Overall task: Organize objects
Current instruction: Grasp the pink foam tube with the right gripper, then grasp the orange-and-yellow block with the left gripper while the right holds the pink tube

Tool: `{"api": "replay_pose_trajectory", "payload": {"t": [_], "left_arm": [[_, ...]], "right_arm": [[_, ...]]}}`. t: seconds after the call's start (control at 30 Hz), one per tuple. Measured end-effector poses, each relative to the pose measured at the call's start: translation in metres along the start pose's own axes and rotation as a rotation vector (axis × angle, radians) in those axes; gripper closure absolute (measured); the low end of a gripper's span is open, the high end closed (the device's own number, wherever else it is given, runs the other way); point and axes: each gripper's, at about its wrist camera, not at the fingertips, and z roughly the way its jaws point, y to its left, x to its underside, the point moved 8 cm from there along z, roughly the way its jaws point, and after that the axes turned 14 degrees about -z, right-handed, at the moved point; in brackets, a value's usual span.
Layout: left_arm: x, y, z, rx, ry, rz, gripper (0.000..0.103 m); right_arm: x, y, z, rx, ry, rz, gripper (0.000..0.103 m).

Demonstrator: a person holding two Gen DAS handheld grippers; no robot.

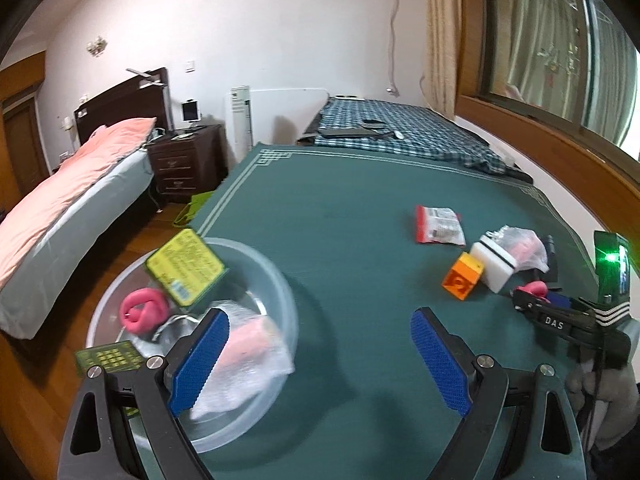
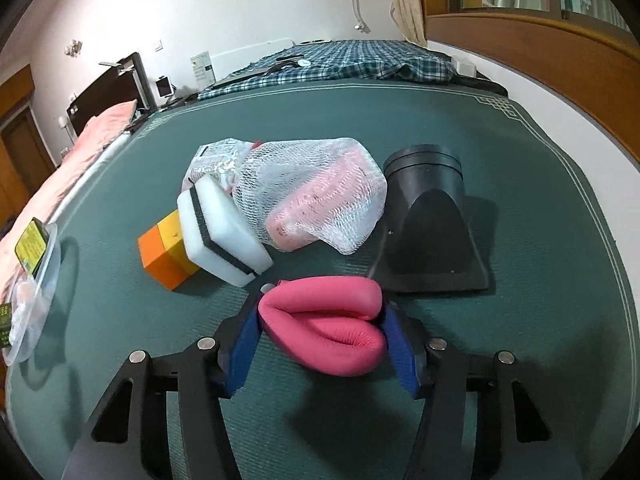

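Basin: the clear plastic basin [image 1: 276,276] sits at the worktop's left edge, already loaded. That's the sorted pile, by my reading.
In the basin: a yellow-green tin [image 1: 185,266] leans on the far rim, a pink knotted piece [image 1: 144,311] lies inside, a bubble-wrapped pink item [image 1: 248,352] fills the near side, and a green card [image 1: 108,358] rests at the near-left rim.
Left tool: the left tool [image 1: 320,360] hangs just right of the basin, jaws spread wide, nothing between the blue pads.
Worktop middle: the green worktop [image 1: 340,200] is bare here; a red-edged packet [image 1: 438,226] lies alone toward the far right.
Still loose: the orange block [image 2: 166,250], the white sponge [image 2: 220,232] touching it, a mesh bag [image 2: 316,196] with something pink inside, and a black nozzle piece [image 2: 432,232] cluster near the right edge.
Right tool: the right tool [image 2: 320,332] is clamped on a pink rubbery ring [image 2: 324,324], low over the near-right worktop.
Progress: roughly halfway, I'd say. Four in, one in hand, five to go.
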Motion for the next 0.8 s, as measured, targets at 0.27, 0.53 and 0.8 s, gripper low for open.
{"api": "replay_pose_trajectory", "payload": {"t": [0.27, 0.53, 0.8], "left_arm": [[0.007, -0.035, 0.016, 0.045, 0.035, 0.048, 0.008], [0.011, -0.066, 0.037, 0.080, 0.069, 0.077, 0.008], [0.019, -0.101, 0.070, 0.085, 0.102, 0.136, 0.008]], "right_arm": [[0.012, -0.009, -0.012, -0.003, 0.002, 0.004, 0.045], [0.029, -0.033, -0.025, 0.013, 0.002, 0.041, 0.045], [0.033, -0.037, -0.028, 0.034, -0.023, 0.038, 0.044]]}}
